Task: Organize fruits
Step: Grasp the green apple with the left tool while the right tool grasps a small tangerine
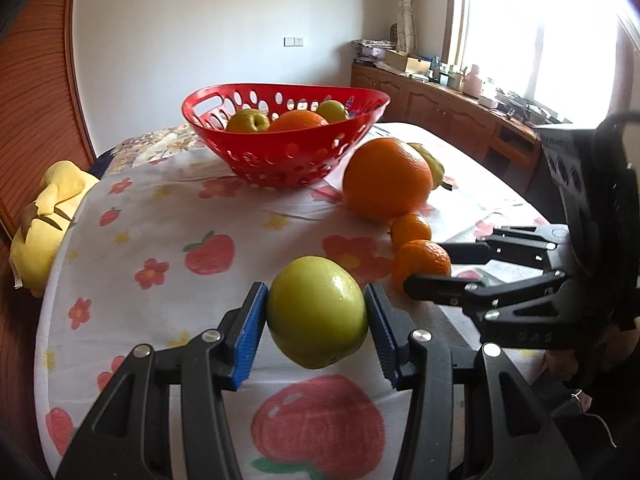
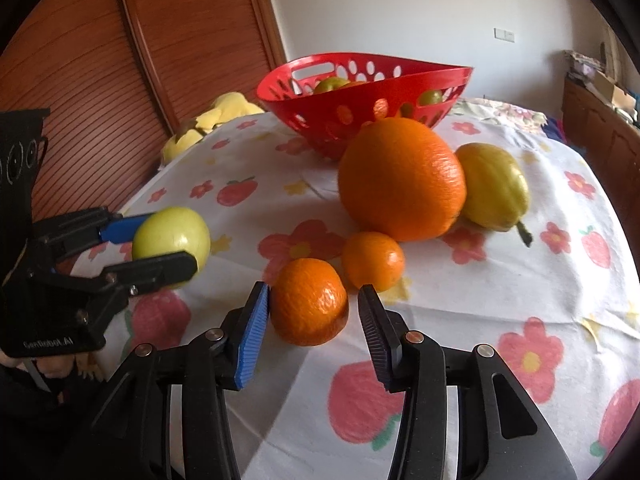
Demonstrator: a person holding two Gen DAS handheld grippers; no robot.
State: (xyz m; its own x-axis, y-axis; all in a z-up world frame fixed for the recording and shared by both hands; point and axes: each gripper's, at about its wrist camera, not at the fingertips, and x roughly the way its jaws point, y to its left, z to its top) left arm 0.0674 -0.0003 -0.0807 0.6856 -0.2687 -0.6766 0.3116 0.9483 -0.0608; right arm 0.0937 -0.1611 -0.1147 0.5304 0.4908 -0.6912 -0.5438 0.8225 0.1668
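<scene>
Fruit-print cloth is covering the bench (image 1: 168, 216); before the red basket (image 1: 280, 148), left gripper (image 1: 316, 312) jaws are clamping a green apple (image 1: 316, 312), seemingly lifted, while right gripper (image 2: 312, 312) jaws are straddling a mandarin (image 2: 308, 300), not yet pinching; center before squeezing.

A flowered cloth (image 2: 480, 300) covers what may be a table, carrying a red basket (image 2: 360, 80), oranges (image 2: 400, 180) and a pear (image 2: 494, 188).
</scene>
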